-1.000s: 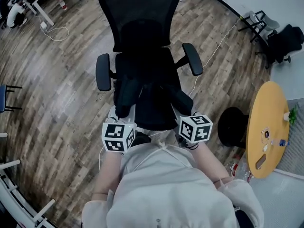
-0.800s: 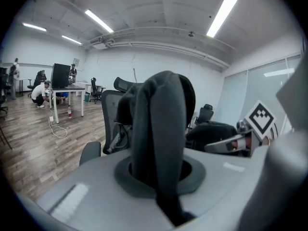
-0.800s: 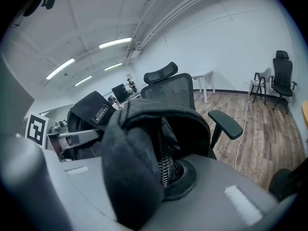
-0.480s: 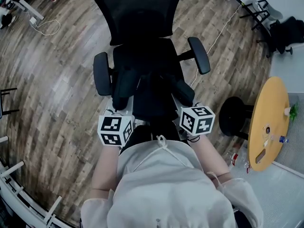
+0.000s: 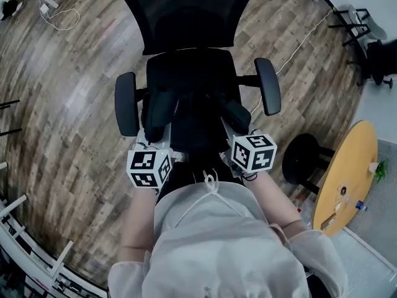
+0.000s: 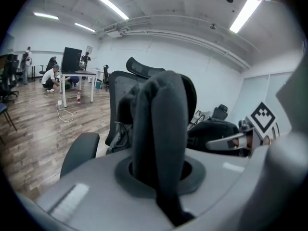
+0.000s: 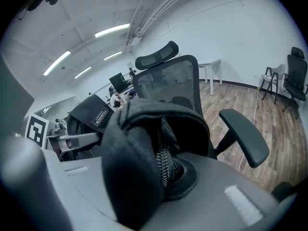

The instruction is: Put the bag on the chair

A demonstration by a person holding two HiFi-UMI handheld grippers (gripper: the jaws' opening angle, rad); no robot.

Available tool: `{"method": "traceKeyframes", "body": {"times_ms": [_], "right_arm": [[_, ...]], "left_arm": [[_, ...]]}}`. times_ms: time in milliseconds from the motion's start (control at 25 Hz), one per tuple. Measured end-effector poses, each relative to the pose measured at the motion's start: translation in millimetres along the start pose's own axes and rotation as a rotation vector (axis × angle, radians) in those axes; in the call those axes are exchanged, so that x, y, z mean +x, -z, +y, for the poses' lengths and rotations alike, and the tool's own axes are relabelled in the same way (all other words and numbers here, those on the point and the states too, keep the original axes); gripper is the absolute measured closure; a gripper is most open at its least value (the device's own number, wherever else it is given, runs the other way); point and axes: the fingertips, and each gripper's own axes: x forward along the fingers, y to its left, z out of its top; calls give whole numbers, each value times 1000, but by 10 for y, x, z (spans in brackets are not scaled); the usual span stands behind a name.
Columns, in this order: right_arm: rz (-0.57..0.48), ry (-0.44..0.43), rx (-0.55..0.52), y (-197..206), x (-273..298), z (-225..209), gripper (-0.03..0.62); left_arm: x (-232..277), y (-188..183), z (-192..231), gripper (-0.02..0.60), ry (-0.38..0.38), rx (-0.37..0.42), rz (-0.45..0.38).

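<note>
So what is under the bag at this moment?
The chair seat: its rear part shows beyond the bag. The front part is covered by the bag, so whether the bag already rests on it cannot be seen.

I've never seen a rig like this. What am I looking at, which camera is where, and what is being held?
No robot here: a person holds a two-jaw gripper in each hand. The top-down picture comes from a camera on the person's head; the other two come from cameras riding on each gripper, looking along its jaws. Below is a black office chair on a wooden floor. The left gripper is shut on one padded strap of a black bag; the right gripper is shut on the other strap. The bag is over the seat; whether it rests there I cannot tell.
</note>
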Motion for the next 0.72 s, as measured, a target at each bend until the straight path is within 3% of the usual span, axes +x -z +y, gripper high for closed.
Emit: {"method": "traceKeyframes", "body": {"times_ms": [520,720], "right_arm": [[112,-46,-41,-57,1396,-887,566],[139,-47,-67,-48,1858,-1126,566]], "left_arm": [[1452,471,571,558,-70,-105,119],[1892,647,757,558,-60,-103,158]]}}
